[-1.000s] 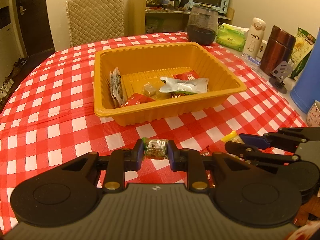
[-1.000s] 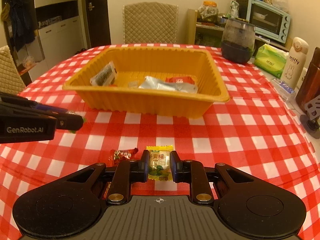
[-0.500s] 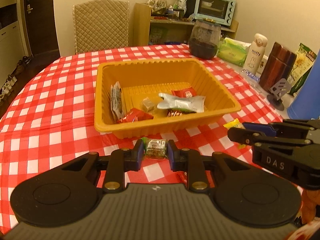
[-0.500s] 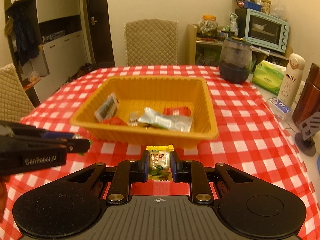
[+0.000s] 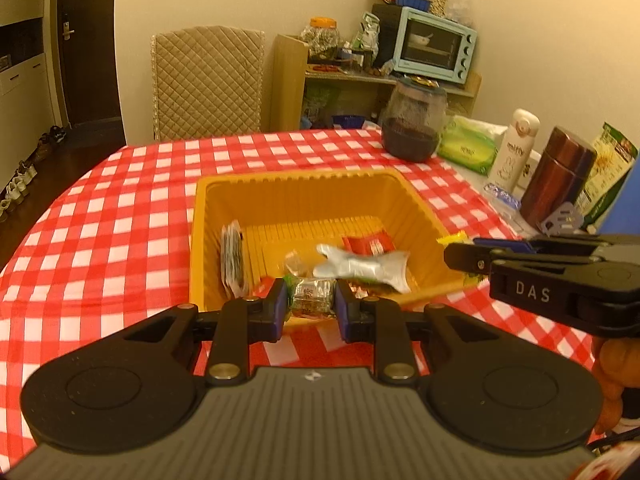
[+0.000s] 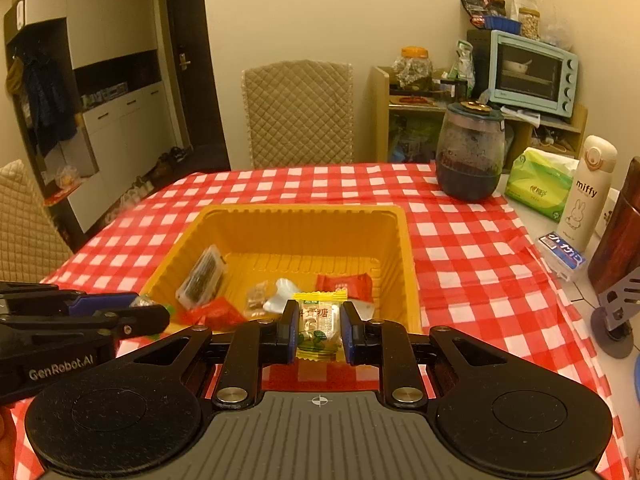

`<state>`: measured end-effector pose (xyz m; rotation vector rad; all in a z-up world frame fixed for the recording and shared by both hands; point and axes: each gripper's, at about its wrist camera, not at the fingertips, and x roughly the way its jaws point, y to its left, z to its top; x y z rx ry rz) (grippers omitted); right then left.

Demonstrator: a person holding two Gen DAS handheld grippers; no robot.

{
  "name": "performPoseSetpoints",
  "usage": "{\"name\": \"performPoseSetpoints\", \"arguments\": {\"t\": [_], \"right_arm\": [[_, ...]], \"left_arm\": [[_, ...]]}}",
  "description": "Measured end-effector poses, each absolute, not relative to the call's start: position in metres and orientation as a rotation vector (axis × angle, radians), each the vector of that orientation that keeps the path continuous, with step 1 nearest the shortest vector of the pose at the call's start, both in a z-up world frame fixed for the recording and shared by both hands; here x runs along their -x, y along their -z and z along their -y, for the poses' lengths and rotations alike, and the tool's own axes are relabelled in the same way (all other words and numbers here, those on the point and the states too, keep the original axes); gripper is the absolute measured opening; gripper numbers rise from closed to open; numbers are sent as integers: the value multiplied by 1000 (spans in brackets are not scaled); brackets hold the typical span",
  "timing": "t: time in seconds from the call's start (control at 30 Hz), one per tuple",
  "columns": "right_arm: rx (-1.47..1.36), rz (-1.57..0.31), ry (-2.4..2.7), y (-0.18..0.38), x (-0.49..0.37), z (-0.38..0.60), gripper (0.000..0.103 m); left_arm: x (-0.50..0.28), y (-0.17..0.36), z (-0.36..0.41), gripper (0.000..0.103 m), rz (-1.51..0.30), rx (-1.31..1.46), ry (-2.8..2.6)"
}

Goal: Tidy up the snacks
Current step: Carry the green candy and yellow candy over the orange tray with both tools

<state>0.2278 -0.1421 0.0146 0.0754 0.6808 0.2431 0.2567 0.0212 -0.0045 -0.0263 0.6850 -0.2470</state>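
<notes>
An orange plastic tray (image 5: 304,188) (image 6: 406,248) sits on the red checked tablecloth and holds several snack packets, among them a silver pouch (image 5: 362,266) and a red packet (image 6: 344,286). My left gripper (image 5: 310,302) is shut on a small green-ended wrapped candy (image 5: 312,298), held above the tray's near rim. My right gripper (image 6: 319,330) is shut on a yellow candy packet (image 6: 319,326), held above the tray's near right rim. The right gripper shows at the right of the left wrist view (image 5: 468,258); the left gripper shows at the left of the right wrist view (image 6: 154,316).
A dark glass jar (image 6: 470,152), a green tissue pack (image 6: 536,182), a white miffy bottle (image 6: 586,196) and a brown flask (image 5: 558,182) stand along the table's right side. A padded chair (image 6: 298,114) stands at the far edge; a shelf holds a blue toaster oven (image 6: 532,72).
Both grippers have risen from the tablecloth with their candies and moved forward over the tray's near rim. Both stay shut.
</notes>
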Motion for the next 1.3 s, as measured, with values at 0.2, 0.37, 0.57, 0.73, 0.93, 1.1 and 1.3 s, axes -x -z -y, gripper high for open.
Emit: {"name": "performPoseSetpoints", "arguments": {"t": [0.2, 0.37, 0.57, 0.73, 0.93, 1.1, 1.3], "right_arm": [[-112, -684, -226, -15, -240, 149, 22], [-117, -682, -228, -16, -246, 150, 22], [-150, -671, -227, -18, -258, 152, 22], [-172, -672, -227, -17, -273, 147, 22], [-188, -676, -232, -15, -293, 138, 22], [-181, -688, -233, -10, -308, 131, 22], [-182, -700, -223, -2, -324, 130, 22]], "left_arm": [[-272, -2, -24, 23, -670, 47, 233], [-282, -3, -27, 23, -672, 57, 229], [-293, -4, -30, 23, -666, 68, 222], [-308, -4, -32, 23, -664, 80, 222], [-325, -5, -34, 23, -666, 101, 221], [-339, 1, -35, 23, -678, 103, 211], [-354, 10, -35, 23, -696, 93, 199]]}}
